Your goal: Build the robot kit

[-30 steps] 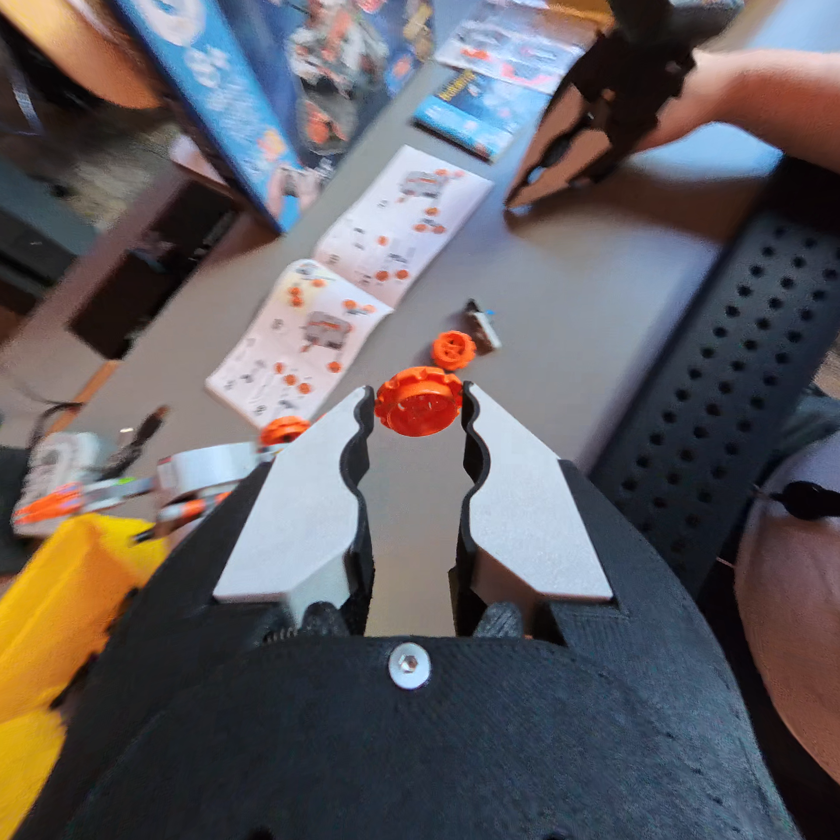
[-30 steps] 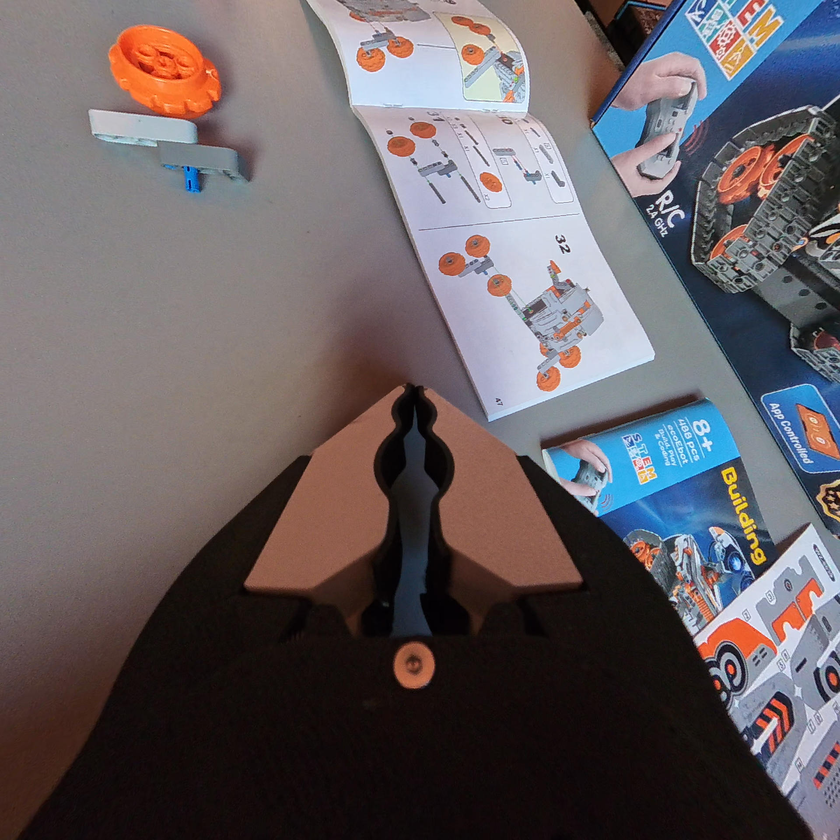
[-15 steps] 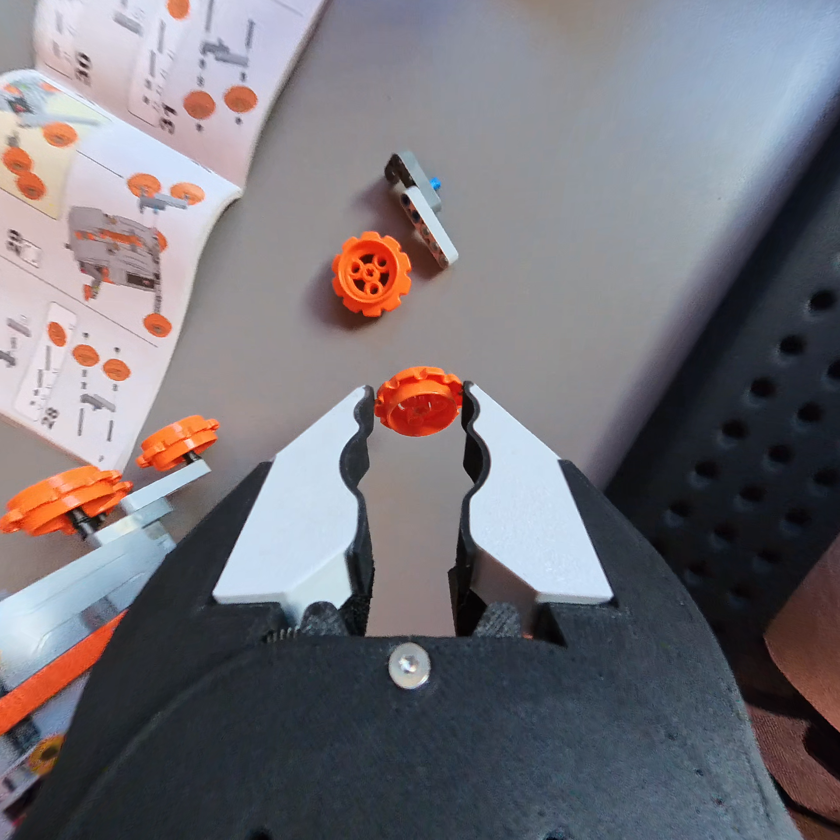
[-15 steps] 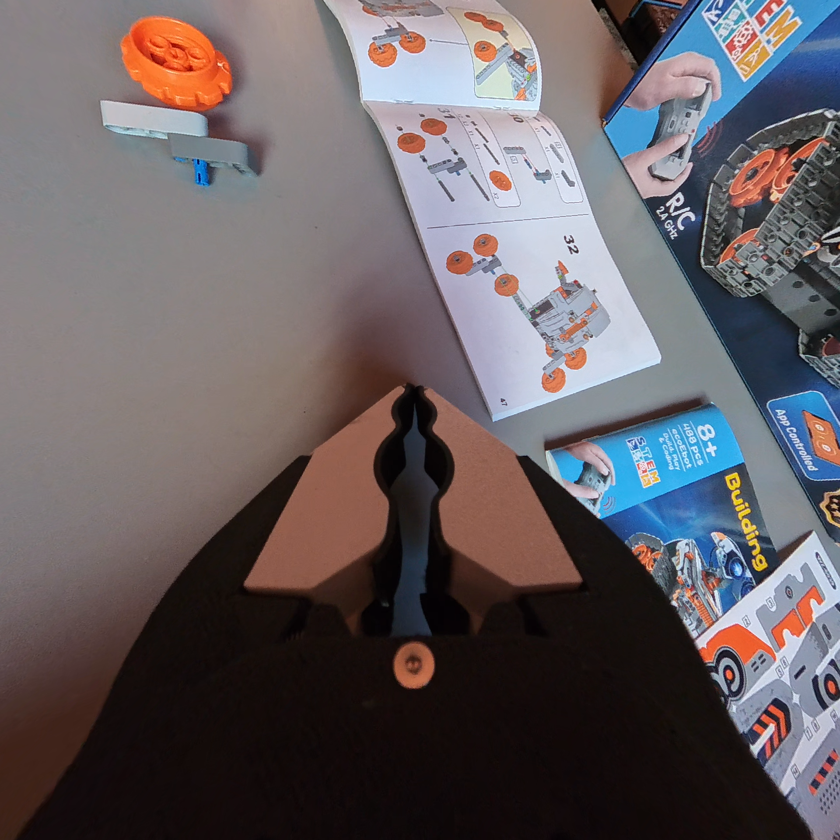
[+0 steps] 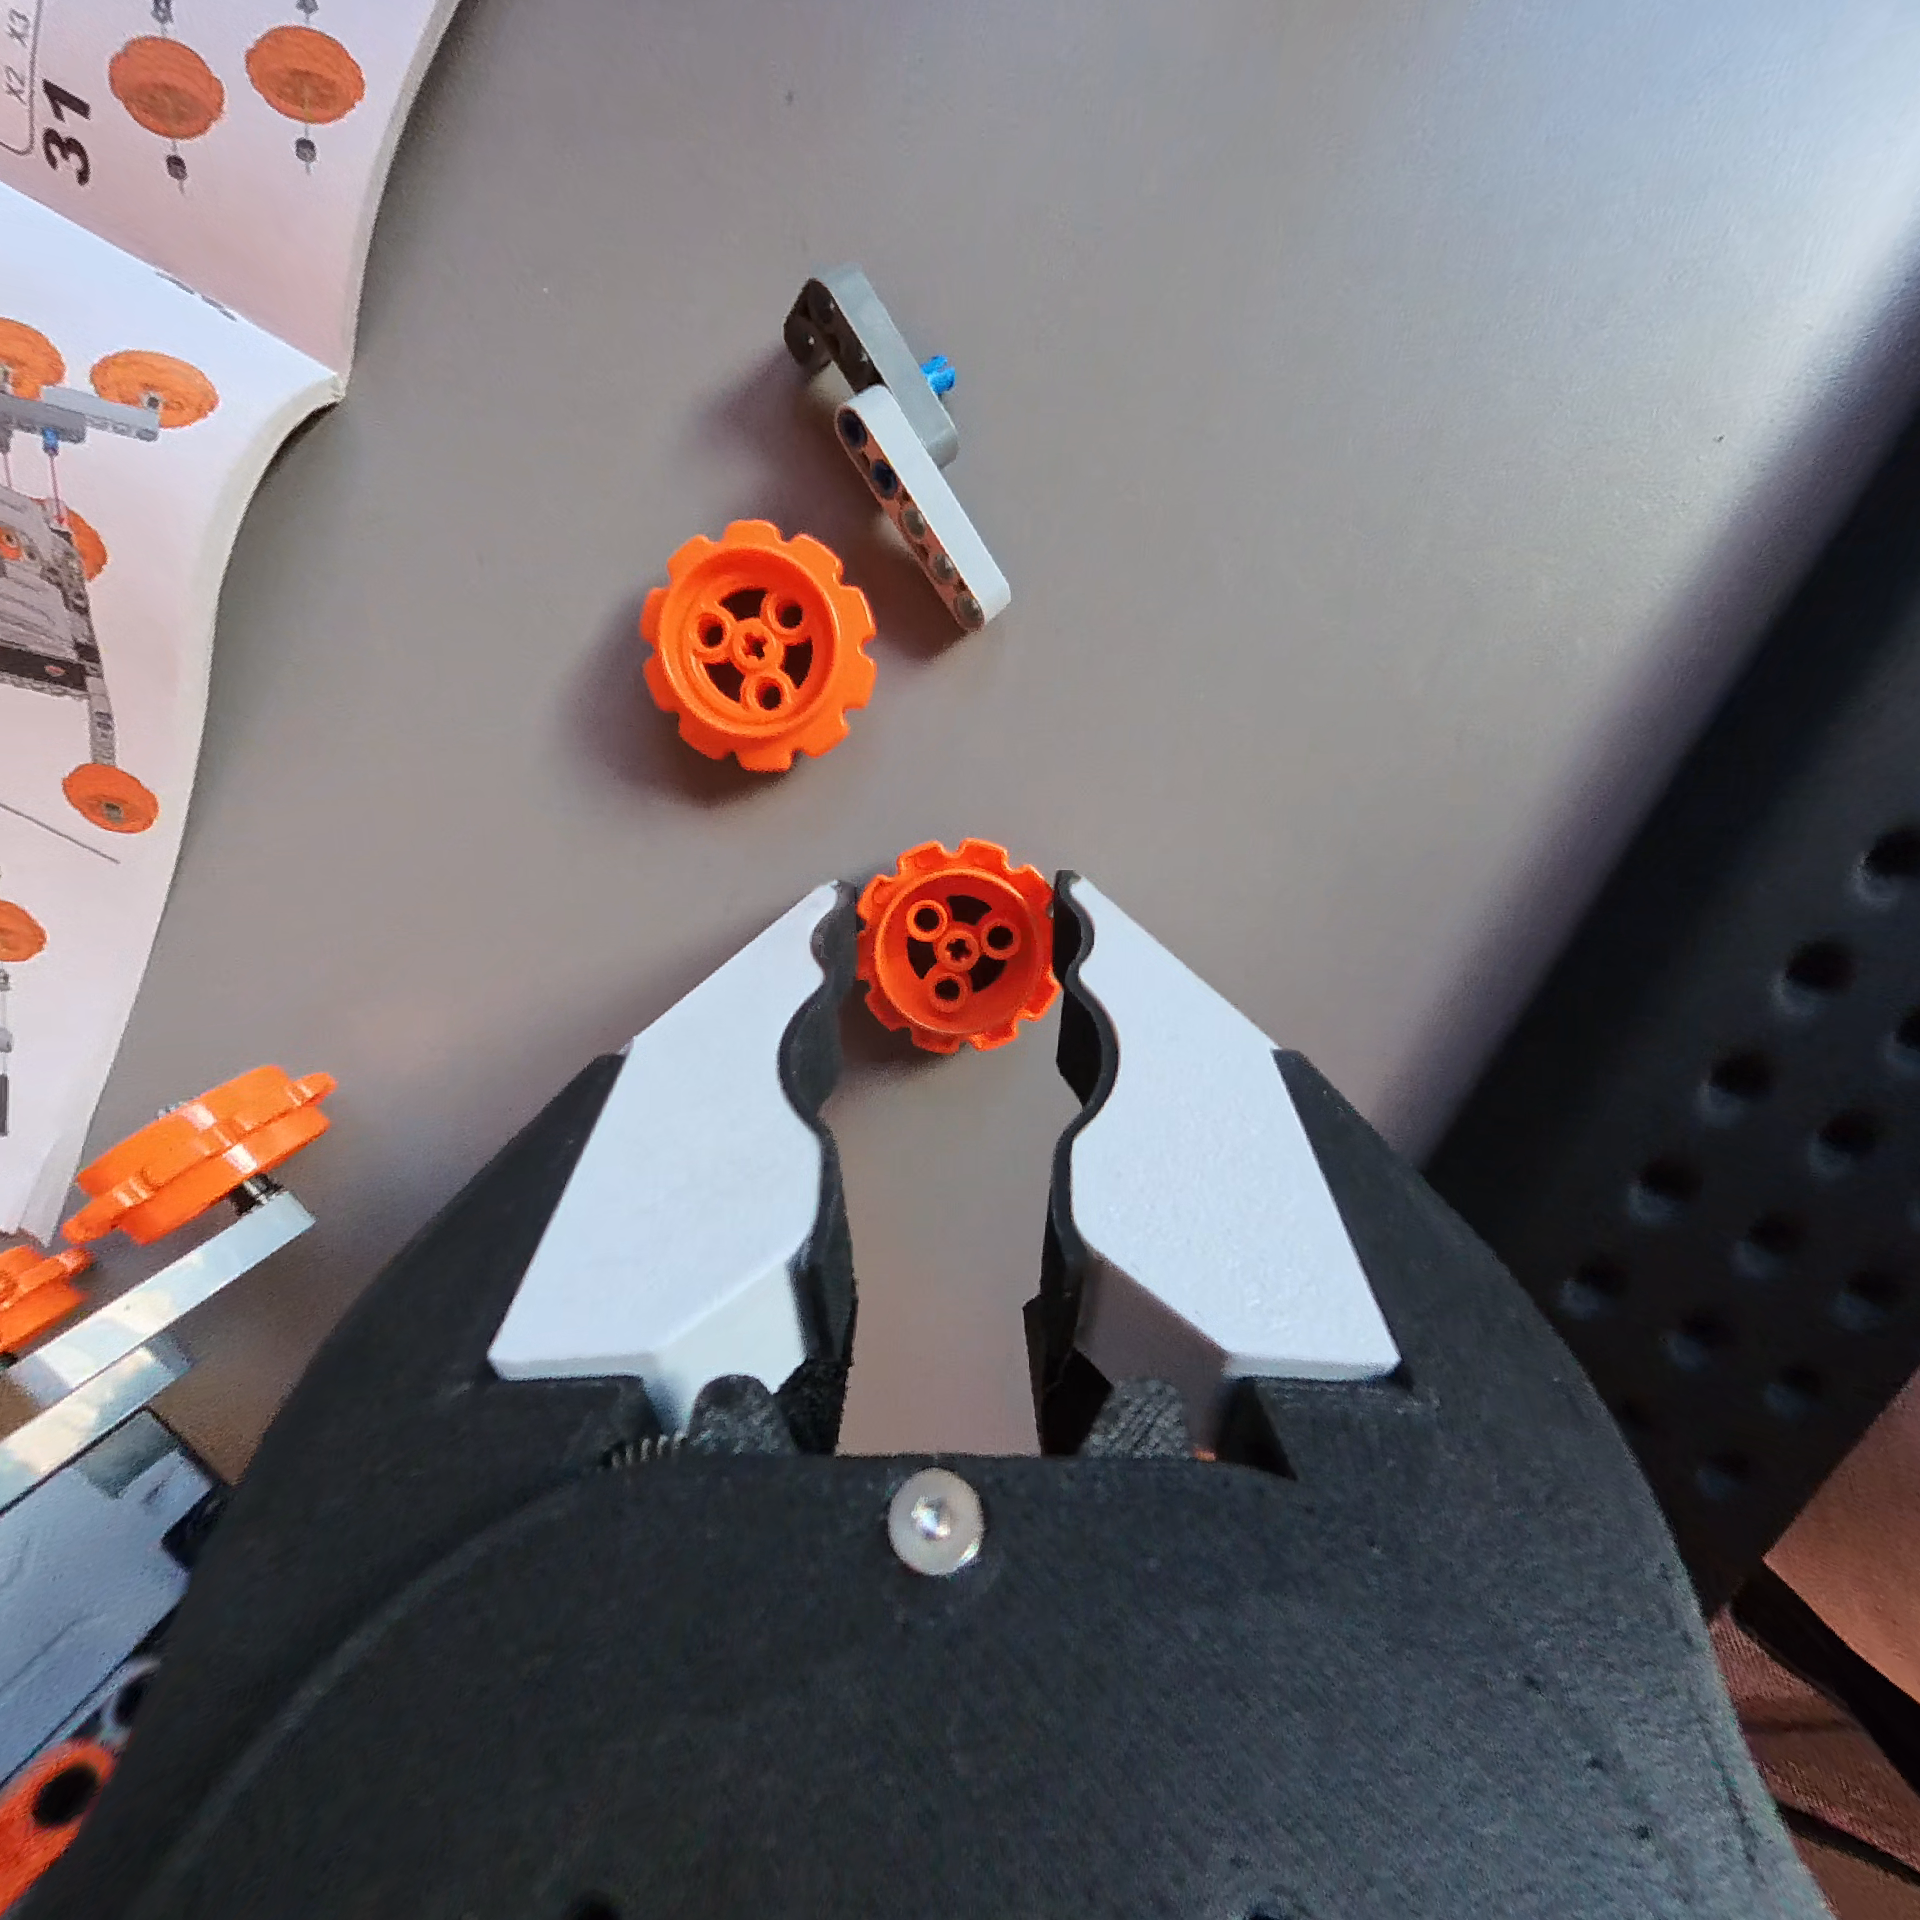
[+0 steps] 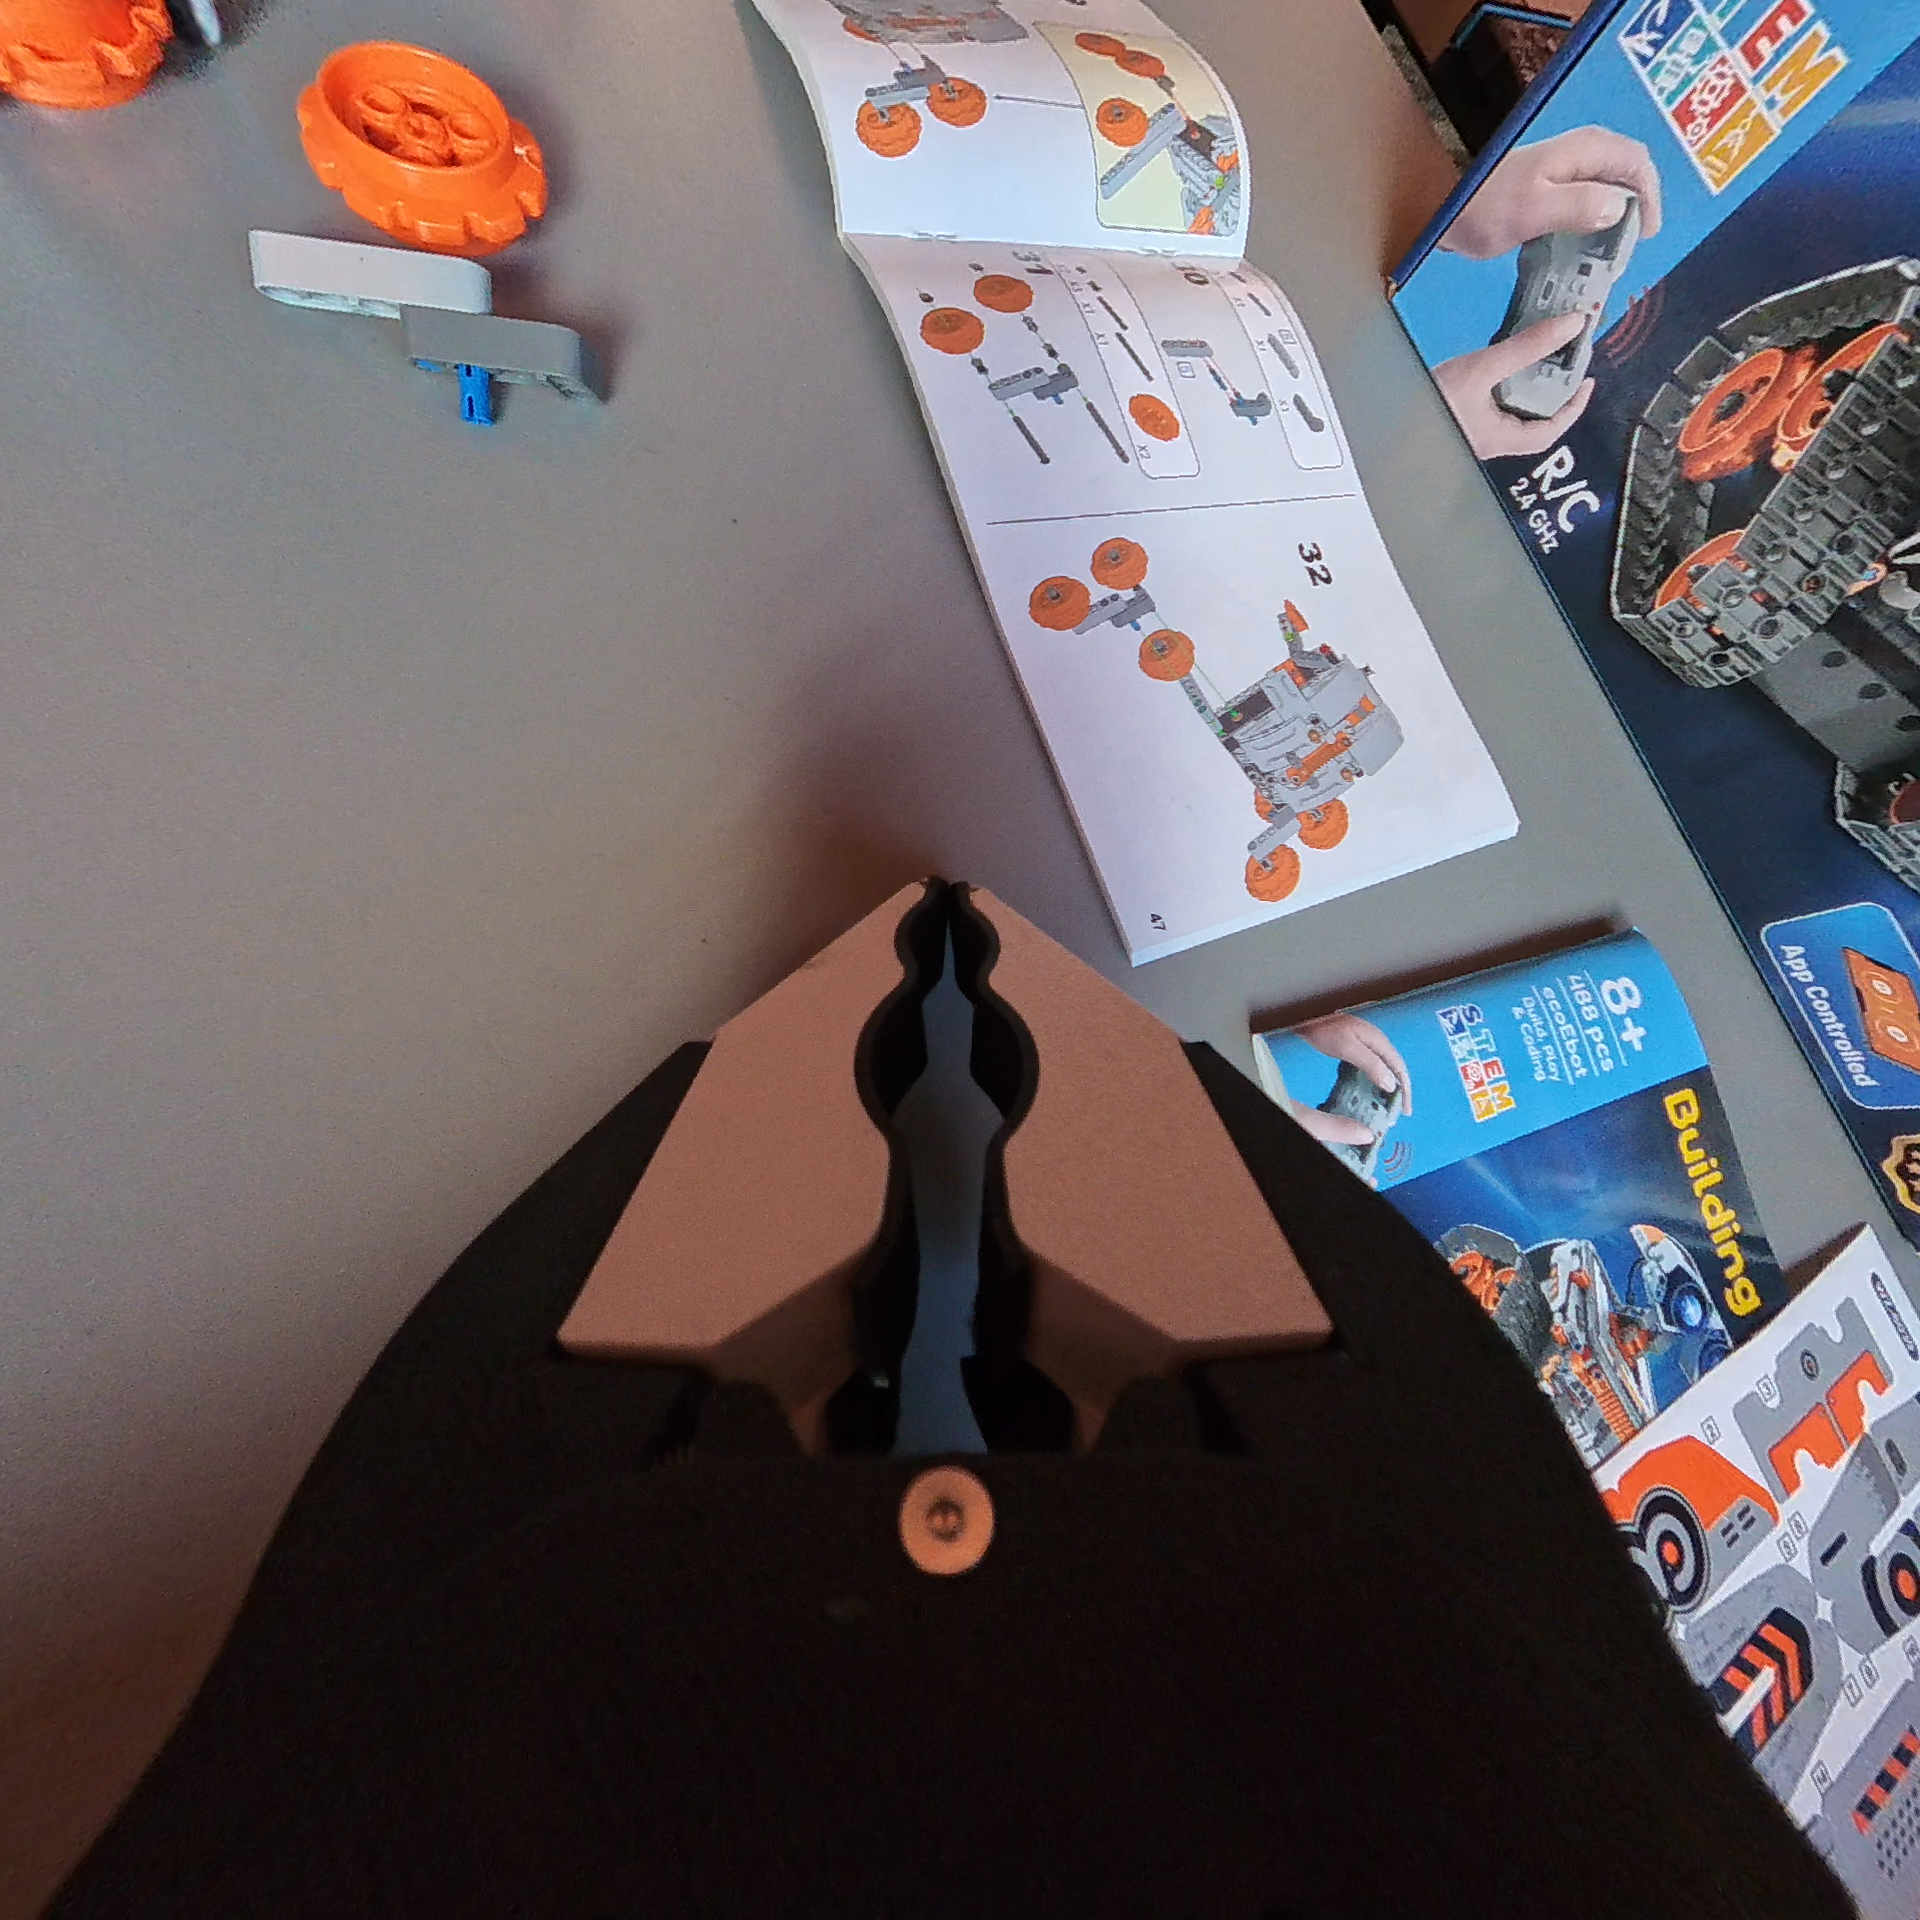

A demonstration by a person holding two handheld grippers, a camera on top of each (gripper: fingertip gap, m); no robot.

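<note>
- At the far left of my left wrist view lies the open instruction booklet (image 5: 125,520) on the grey bench (image 5: 1351,520), and below it a partly built model (image 5: 156,1247) with orange wheels; the frame edge cuts it off, so I cannot tell its whole shape.
- Further right, one loose orange wheel (image 5: 756,646) lies flat on the bench, and just beside it two grey beams (image 5: 904,457) joined by a small blue pin (image 5: 940,369).
- My left hand-held gripper (image 5: 954,914) is clamped on a second, small orange wheel (image 5: 956,943), gripped only at the very fingertips.
- I think this grip is thin: the toothed rim could slip or turn between the pads if I tilt, and the wheel could then drop on the bench.
- I cannot tell if the held wheel touches the bench or hangs just above it.
- At the right edge is a black panel with holes (image 5: 1766,1039); what it belongs to is hard to make out.
- My right hand-held gripper (image 6: 948,889) is closed with nothing in it, above bare bench, well apart from the wheel and beams.
- To its right lie a small blue leaflet (image 6: 1507,1143), a sticker sheet (image 6: 1787,1538) and the blue box (image 6: 1714,520), all partly cut off.
</note>
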